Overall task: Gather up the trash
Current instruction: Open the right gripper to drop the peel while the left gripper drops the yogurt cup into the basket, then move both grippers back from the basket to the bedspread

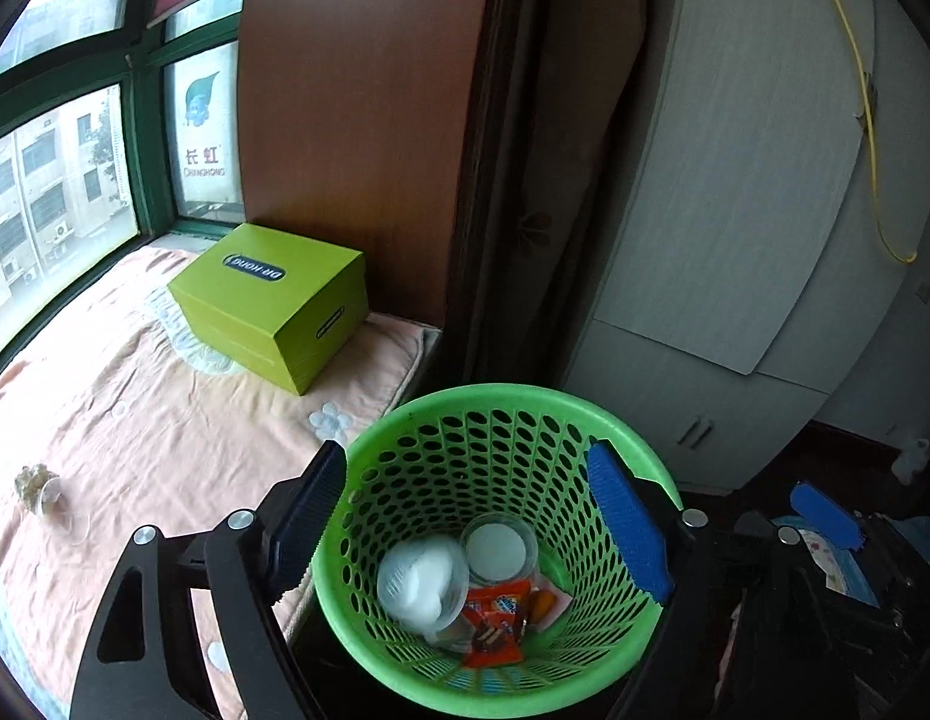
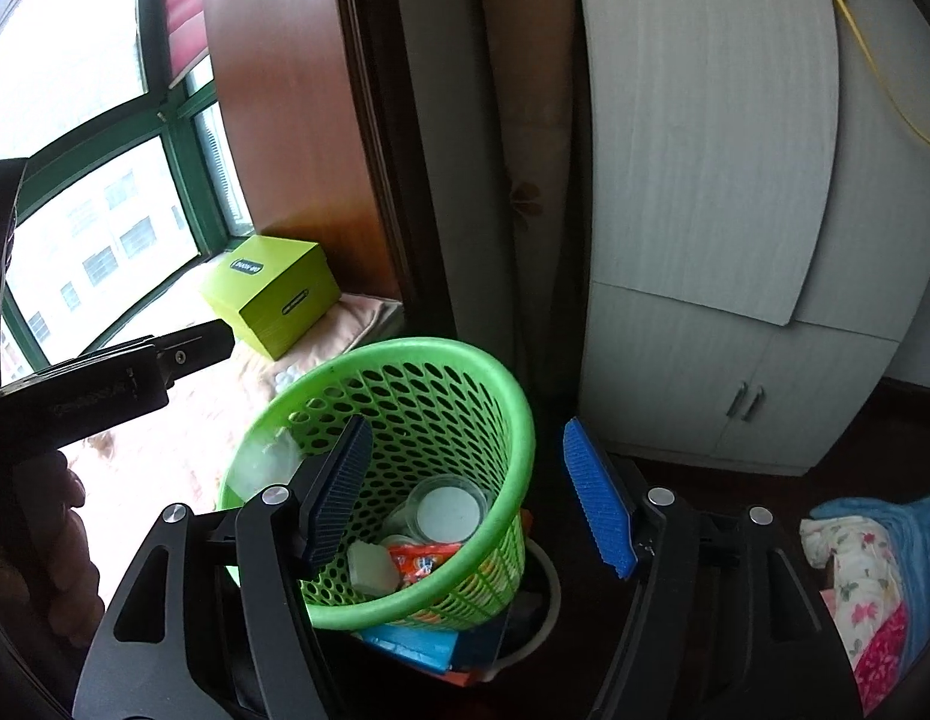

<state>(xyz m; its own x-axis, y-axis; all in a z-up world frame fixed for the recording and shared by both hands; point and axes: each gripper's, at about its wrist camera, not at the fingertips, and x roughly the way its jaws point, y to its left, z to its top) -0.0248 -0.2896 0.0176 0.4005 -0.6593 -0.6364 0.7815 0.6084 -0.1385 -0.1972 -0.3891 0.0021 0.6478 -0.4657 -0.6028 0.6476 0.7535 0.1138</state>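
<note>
Left wrist view: both grippers' fingers were spread with nothing held, the left gripper (image 1: pixel 474 525) above the green basket (image 1: pixel 405 414). A crumpled wrapper (image 1: pixel 36 480) remained on the bed (image 1: pixel 141 408) and could be overlooked. The basket, perched on clutter, could be tipped by the right gripper (image 2: pixel 465 498).

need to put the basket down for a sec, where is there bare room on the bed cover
The widest bare stretch of the pink bed cover runs between the green box and the crumpled scrap with clear wrap, up to the window side. Nearer the green basket, the cover's edge also shows bare. The dark floor right of the basket looks crowded with cloth.
</note>
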